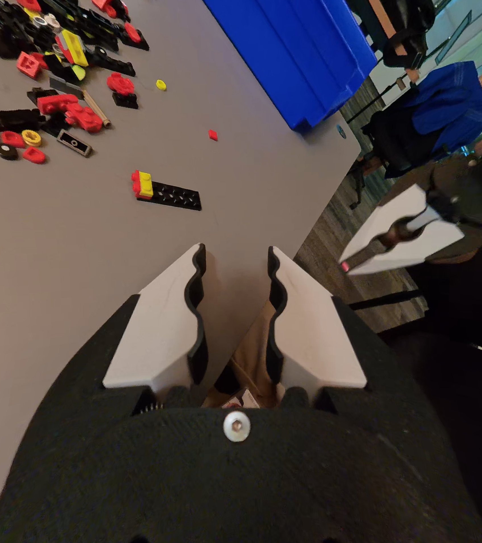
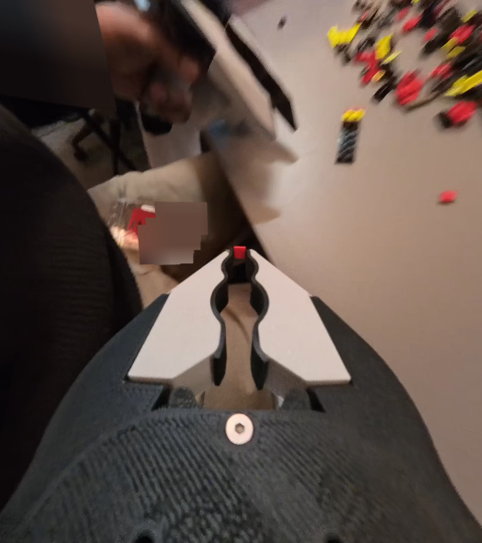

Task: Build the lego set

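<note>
Although a great many bricks lie about, very little of the set looks built. At the far left of the left wrist view, the loose pile [image 1: 45, 58] of black, red and yellow pieces is spread over the grey worktop [image 1: 233, 182], unsorted and mostly unjoined. Nearer the middle sits the only clear sub-assembly: a long black plate [image 1: 175, 196] with a small red and yellow stack [image 1: 142, 183] pressed onto one end; the other studs of the plate are bare. A single red tile [image 1: 213, 135] and a yellow round piece [image 1: 161, 85] lie apart from the rest. Behind them stands a blue bin [image 1: 292, 58].

The left tongs [image 1: 236, 252] stand apart and carry nothing, hovering at the near edge of the worktop. Farther right, off the worktop's edge, the right tongs [image 2: 239, 254] are clamped on a small red piece [image 2: 239, 252] at their very tips, held in the air and well away from the plate.

My judgement: the build is at an early stage, with this red piece yet to be placed and nearly all the pile still to go.
</note>
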Motion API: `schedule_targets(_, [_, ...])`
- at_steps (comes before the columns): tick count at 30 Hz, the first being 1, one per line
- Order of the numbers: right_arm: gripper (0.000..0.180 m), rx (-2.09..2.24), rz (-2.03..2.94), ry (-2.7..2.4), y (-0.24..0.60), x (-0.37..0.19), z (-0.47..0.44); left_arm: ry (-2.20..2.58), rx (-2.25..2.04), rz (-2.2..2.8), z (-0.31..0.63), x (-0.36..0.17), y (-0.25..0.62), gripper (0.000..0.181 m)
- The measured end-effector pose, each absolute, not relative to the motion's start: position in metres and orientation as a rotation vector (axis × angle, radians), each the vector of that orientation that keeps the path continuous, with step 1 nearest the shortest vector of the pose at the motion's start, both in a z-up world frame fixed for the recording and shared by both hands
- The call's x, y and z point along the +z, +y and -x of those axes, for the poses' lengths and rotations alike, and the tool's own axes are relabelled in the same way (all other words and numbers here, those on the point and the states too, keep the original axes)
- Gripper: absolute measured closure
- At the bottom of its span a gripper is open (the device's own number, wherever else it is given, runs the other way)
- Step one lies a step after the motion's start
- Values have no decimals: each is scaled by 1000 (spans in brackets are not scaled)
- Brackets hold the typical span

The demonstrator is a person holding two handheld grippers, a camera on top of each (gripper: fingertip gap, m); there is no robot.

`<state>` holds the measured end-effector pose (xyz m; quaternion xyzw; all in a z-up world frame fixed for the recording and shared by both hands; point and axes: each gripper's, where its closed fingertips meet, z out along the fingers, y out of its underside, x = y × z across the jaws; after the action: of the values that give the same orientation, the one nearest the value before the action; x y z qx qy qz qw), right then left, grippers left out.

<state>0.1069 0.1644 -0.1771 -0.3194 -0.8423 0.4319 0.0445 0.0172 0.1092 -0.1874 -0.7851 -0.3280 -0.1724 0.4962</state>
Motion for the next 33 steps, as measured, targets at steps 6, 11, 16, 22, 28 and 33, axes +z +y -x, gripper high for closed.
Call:
schedule_targets(6, [173,1395,963,-2430,166,-166,-32,-787,-403,1870,-3,-188,108,140])
schedule_targets(11, [173,1462,1007,-2491,151,-186,2,-849,-416,1813,22,-191,105,153])
schedule_targets(16, [173,1335,899,-2568,148,-191,18,-826,-482,1779,47,-175,115,148])
schedule_targets(22, [173,1057,774,-2568,153,-182,44,-708,-588,1970,52,-180,130,136])
schedule_targets(28, [173,955,785,-2605,157,-199,37,-647,-503,2176,54,-206,115,136])
schedule_targets(33, [173,943,910,-2698,160,-218,35,-627,-589,2160,42,-205,117,140])
